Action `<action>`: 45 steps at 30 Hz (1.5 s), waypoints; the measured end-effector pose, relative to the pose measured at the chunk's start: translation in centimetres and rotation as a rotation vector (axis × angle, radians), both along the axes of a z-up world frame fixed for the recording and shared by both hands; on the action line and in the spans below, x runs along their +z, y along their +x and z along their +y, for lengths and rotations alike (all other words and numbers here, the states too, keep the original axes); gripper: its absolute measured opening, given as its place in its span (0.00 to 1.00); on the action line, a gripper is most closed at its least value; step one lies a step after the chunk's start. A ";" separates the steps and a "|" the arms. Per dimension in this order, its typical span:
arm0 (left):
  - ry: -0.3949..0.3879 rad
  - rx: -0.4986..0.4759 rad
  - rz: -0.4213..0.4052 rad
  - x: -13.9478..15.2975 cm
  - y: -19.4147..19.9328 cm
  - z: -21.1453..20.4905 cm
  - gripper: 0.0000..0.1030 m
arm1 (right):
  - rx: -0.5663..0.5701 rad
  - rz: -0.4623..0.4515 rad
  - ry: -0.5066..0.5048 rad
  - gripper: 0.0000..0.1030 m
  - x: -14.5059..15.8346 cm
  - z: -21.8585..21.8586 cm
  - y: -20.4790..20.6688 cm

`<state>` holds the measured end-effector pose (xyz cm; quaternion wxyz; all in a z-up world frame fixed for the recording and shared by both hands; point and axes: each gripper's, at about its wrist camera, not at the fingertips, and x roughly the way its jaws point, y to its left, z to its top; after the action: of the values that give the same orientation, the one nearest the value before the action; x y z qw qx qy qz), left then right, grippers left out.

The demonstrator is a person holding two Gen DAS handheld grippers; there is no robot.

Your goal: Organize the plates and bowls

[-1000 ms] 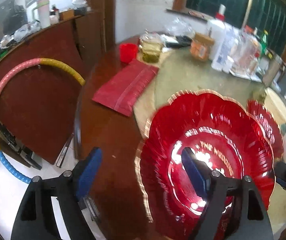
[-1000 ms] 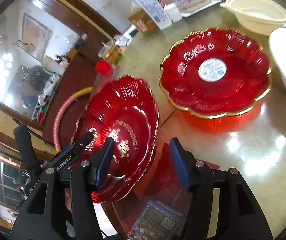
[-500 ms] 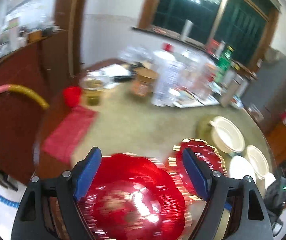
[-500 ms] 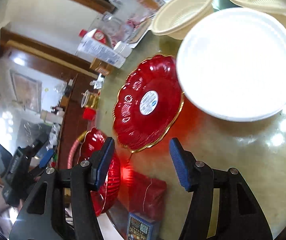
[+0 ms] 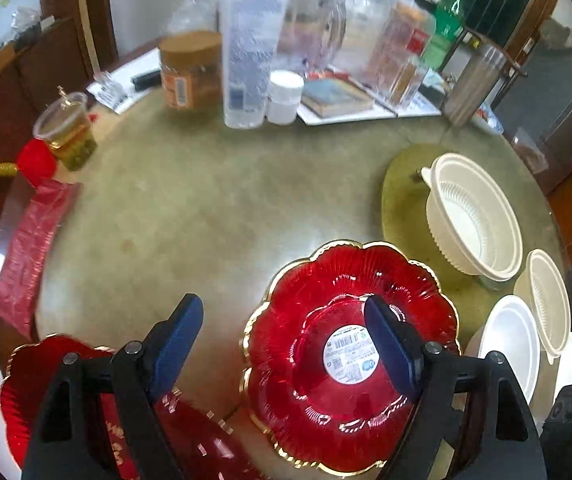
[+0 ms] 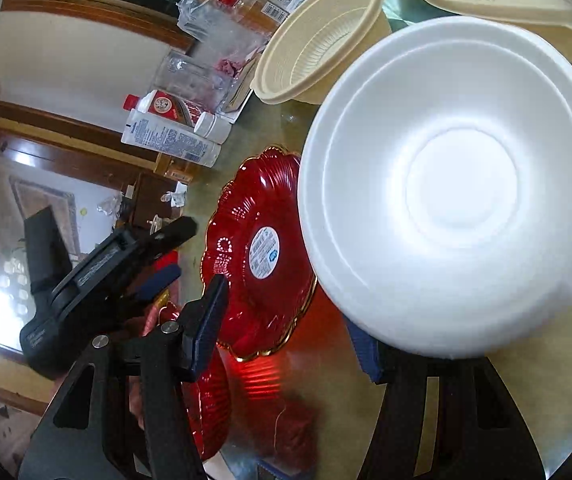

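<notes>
A red scalloped plate with a white sticker (image 5: 326, 320) (image 6: 262, 216) lies on the round table (image 5: 190, 216). My left gripper (image 5: 286, 344) hovers open over it, its right finger above the sticker; it also shows as the left gripper (image 6: 158, 276) in the right wrist view. A second red plate with gold lettering (image 5: 22, 392) sits at the table's near left edge, partly under the left finger. A white foam bowl (image 6: 458, 184) (image 5: 510, 344) fills the right wrist view and hides the tip of one finger of my right gripper (image 6: 286, 312), which is open and holds nothing.
Two cream ribbed bowls (image 5: 474, 216) (image 5: 546, 300) stand to the right of the plate. Bottles, a brown jar (image 5: 190, 72), a book and a cup of yellow liquid (image 5: 66, 132) crowd the far side. A red packet (image 5: 30, 240) lies at the left edge.
My left gripper swung right, off the lettered plate and over the sticker plate. The right gripper rolled and moved toward the white foam bowl, which now looms close.
</notes>
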<state>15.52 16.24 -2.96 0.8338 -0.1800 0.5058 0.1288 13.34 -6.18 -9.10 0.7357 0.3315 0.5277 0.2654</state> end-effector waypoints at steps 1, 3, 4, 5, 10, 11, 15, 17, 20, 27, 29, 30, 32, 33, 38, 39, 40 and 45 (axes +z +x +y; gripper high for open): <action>-0.007 0.000 0.006 -0.3 0.3 0.0 0.80 | -0.001 0.003 -0.007 0.56 -0.1 0.0 0.2; -0.010 0.001 0.018 -0.8 0.6 -0.1 0.80 | -0.002 0.008 -0.007 0.56 -0.2 0.1 0.5; -0.008 0.003 0.027 -1.1 0.7 -0.2 0.79 | -0.003 0.007 -0.011 0.56 -0.2 0.2 0.6; -0.002 0.003 0.040 -1.4 0.7 -0.3 0.79 | -0.004 0.006 -0.017 0.56 -0.3 0.3 0.8; 0.040 -0.010 0.096 -2.6 1.2 -0.7 0.64 | -0.001 -0.018 -0.059 0.45 -0.3 0.7 1.4; 0.064 -0.006 0.104 -2.7 1.2 -0.8 0.58 | 0.002 -0.020 -0.073 0.36 -0.3 0.8 1.5; 0.087 -0.014 0.107 -2.5 1.1 -0.8 0.30 | 0.018 -0.006 -0.126 0.11 -0.9 1.2 1.7; 0.102 -0.020 0.107 -2.4 1.1 -0.8 0.30 | 0.023 -0.020 -0.148 0.10 -0.6 1.3 1.6; 0.118 -0.023 0.087 -1.8 0.8 -0.9 0.28 | 0.017 -0.043 -0.150 0.10 -0.2 1.2 1.4; 0.172 -0.028 0.014 1.0 -0.4 -1.2 0.25 | 0.020 -0.105 -0.141 0.10 1.3 1.3 0.7; 0.179 -0.023 -0.003 1.6 -1.1 -1.1 0.25 | 0.024 -0.127 -0.140 0.10 1.9 1.4 0.4; 0.183 -0.021 -0.011 1.9 -1.4 -1.1 0.24 | 0.027 -0.134 -0.136 0.10 2.1 1.4 0.3; 0.189 -0.015 -0.027 2.5 -2.0 -0.8 0.23 | 0.032 -0.144 -0.134 0.10 2.5 1.6 0.0; 0.193 -0.009 -0.038 2.8 -2.5 -0.7 0.23 | 0.034 -0.151 -0.134 0.10 2.7 1.8 -0.2; 0.198 0.015 -0.075 3.8 -4.5 0.2 0.23 | 0.056 -0.197 -0.138 0.10 4.0 2.8 -1.2; 0.197 0.018 -0.080 3.9 -4.8 0.3 0.23 | 0.061 -0.207 -0.140 0.10 4.3 3.1 -1.4; 0.195 0.024 -0.086 4.1 -5.3 0.5 0.22 | 0.066 -0.215 -0.139 0.10 4.6 3.3 -1.6; 0.186 0.048 -0.119 4.8 -7.5 1.5 0.22 | 0.090 -0.258 -0.144 0.10 5.9 4.5 -2.6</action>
<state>8.01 17.75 1.87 0.8721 -0.1212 0.4368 0.1842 10.77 -1.68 -3.22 0.8066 0.2172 0.4606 0.3000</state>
